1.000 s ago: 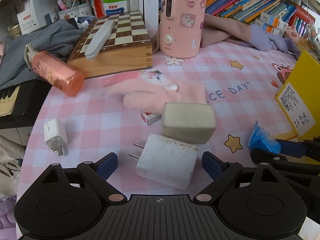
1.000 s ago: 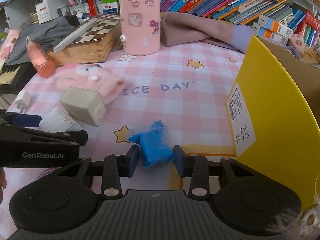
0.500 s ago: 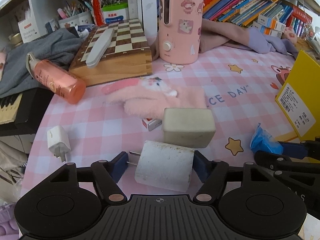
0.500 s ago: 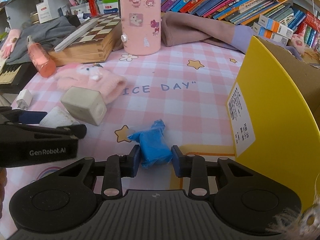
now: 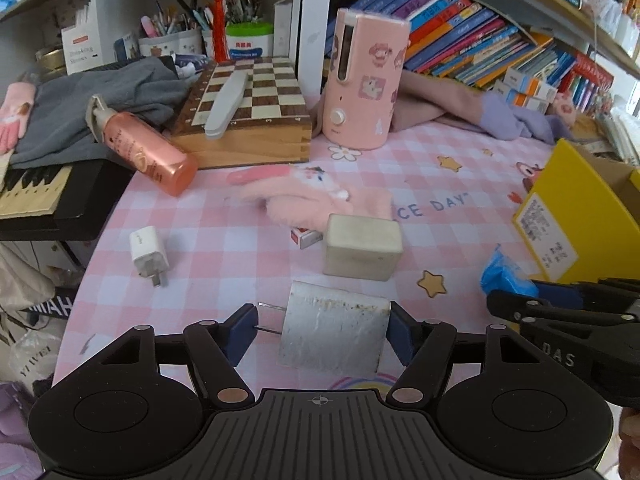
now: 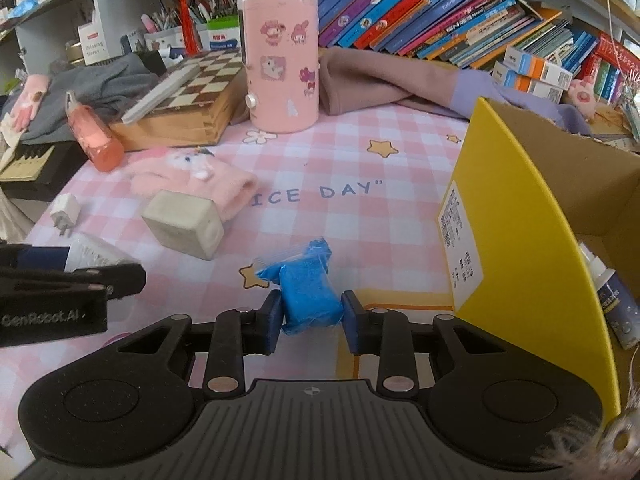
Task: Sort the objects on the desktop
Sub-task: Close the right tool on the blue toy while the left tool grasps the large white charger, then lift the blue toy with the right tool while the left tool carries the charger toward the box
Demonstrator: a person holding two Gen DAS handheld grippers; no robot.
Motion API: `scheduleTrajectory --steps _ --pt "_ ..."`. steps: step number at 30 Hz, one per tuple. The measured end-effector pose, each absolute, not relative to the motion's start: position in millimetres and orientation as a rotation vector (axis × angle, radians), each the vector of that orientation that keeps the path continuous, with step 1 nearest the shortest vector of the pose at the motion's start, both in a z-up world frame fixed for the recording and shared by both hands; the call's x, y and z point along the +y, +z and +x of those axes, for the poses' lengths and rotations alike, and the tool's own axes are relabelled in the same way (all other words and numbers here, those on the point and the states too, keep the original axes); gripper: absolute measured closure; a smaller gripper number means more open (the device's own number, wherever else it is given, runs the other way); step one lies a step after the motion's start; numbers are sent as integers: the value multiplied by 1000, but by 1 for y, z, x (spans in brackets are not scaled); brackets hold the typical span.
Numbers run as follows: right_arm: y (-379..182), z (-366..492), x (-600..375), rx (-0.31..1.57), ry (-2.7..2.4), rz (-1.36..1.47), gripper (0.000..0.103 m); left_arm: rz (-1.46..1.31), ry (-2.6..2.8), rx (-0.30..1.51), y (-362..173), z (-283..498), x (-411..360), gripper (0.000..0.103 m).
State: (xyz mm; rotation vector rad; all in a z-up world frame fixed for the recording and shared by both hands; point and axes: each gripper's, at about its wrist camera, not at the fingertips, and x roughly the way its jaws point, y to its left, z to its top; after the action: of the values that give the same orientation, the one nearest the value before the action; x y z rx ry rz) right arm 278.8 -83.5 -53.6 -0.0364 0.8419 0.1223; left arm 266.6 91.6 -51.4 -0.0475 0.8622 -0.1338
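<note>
My left gripper [image 5: 320, 330] is shut on a scuffed white charger [image 5: 334, 334]. One pad presses its two metal prongs and the other its flat end. The charger hangs just above the pink checked tablecloth [image 5: 224, 248]. In the right wrist view, my right gripper [image 6: 310, 322] is shut on a blue crinkled packet [image 6: 308, 292], low over the cloth beside the yellow box [image 6: 520, 220]. The left wrist view shows the same blue packet [image 5: 506, 276] at the right, held by the right gripper's dark fingers [image 5: 560, 304].
A beige block [image 5: 362, 246], a small white plug [image 5: 148, 252] and a pink fluffy glove [image 5: 316, 196] lie on the cloth. Behind them are a pink bottle [image 5: 148, 152], a chess box [image 5: 248, 112] and a pink appliance [image 5: 366, 80]. A spray bottle [image 6: 612, 296] lies in the yellow box.
The left jaws closed onto the white charger and lifted it slightly off the cloth. The right jaws tightened a little on the blue packet and stayed in place.
</note>
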Motion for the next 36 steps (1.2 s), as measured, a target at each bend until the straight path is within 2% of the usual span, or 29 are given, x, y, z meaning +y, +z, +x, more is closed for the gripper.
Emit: scheduleTrajectory --steps 9,36 --pt "-32 247 -77 804 162 -31 75 -114 -152 792 -20 228 101 34" --pt "3 114 -67 733 155 8 75 -265 -223 761 4 94 136 34"
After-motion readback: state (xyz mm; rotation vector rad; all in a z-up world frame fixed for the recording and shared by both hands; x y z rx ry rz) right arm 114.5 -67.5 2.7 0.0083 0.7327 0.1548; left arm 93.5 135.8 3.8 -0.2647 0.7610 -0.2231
